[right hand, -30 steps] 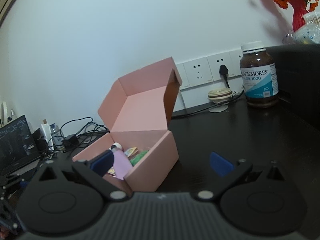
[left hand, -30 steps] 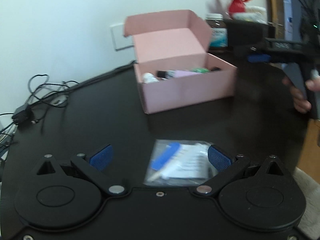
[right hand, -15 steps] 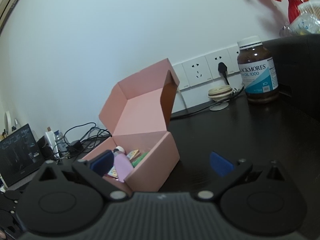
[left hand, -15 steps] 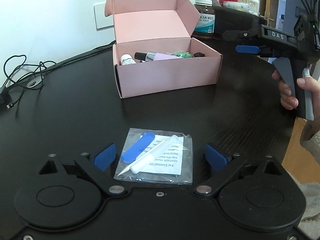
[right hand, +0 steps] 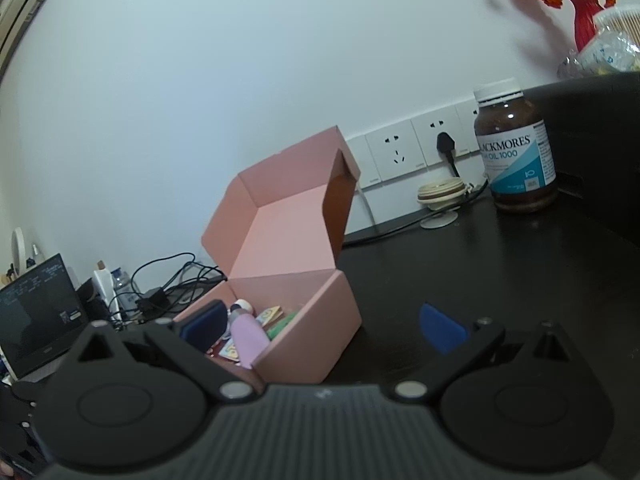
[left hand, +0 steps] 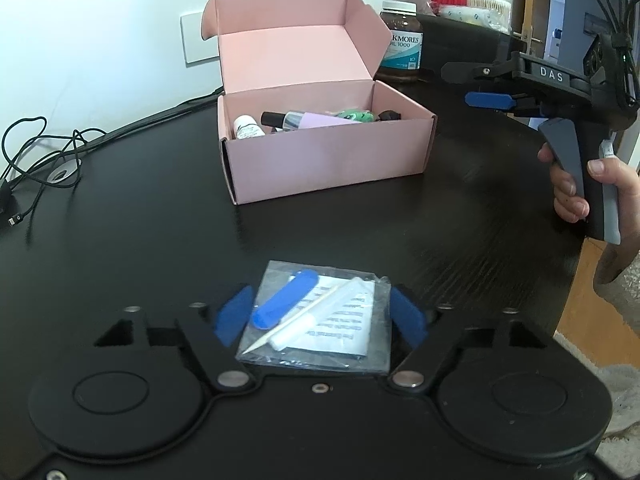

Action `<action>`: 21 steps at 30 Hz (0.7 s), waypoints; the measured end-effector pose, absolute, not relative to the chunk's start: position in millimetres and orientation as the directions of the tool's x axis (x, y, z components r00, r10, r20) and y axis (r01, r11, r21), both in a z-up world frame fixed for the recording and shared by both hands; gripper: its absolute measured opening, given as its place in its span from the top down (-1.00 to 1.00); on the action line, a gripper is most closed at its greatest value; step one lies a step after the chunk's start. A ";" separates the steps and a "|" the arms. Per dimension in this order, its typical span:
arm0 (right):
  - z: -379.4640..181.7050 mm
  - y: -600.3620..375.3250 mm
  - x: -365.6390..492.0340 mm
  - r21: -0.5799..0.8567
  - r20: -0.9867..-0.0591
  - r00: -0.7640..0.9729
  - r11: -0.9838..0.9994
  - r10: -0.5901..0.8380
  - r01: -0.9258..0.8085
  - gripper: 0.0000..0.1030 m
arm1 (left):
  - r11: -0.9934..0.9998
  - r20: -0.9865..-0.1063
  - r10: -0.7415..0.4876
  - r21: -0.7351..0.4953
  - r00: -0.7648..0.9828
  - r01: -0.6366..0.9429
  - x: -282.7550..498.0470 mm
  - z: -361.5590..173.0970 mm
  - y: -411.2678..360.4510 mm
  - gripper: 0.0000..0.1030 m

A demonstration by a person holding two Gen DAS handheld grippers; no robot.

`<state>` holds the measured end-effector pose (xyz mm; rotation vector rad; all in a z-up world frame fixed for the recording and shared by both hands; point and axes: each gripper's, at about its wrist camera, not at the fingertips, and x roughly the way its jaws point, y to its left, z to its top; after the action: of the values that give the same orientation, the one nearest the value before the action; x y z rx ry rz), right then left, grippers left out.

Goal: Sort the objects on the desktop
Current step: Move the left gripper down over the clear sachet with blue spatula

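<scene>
1. Left gripper, jaws spread, brackets a clear plastic packet lying flat on the black desk at six o'clock; not yet pinched.
2. Open pink cardboard box, twelve o'clock, already holds bottles and small items.
3. Right gripper, spread and empty, hovers at three o'clock.

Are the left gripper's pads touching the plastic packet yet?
Cannot tell. In the left wrist view, the left gripper brackets the plastic packet; both pads meet its edges, with no plain gap.

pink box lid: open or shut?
Open. The pink box has its lid standing upright behind it, and the bottles inside show.
</scene>
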<state>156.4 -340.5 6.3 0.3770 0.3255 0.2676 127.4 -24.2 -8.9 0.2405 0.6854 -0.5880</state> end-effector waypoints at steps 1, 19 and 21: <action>6.3 -340.7 156.3 0.401 -0.258 0.914 0.895 0.313 -0.193 -0.99 | 0.817 -0.651 -0.428 0.017 0.627 0.576 127.5 -8.6 -23.4 -0.28; 5.7 -342.0 155.6 0.404 -0.257 0.914 0.894 0.314 -0.193 -0.99 | 0.798 -0.645 -0.405 0.096 0.648 0.595 115.7 -10.1 -26.0 -0.66; 5.8 -341.5 156.2 0.404 -0.258 0.913 0.894 0.315 -0.194 -0.99 | 0.794 -0.656 -0.435 0.043 0.617 0.606 117.1 -10.4 -24.2 -0.58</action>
<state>156.2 -341.5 5.8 0.3815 0.3255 0.2688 117.1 -24.2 -10.4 0.2732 0.6766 -0.6078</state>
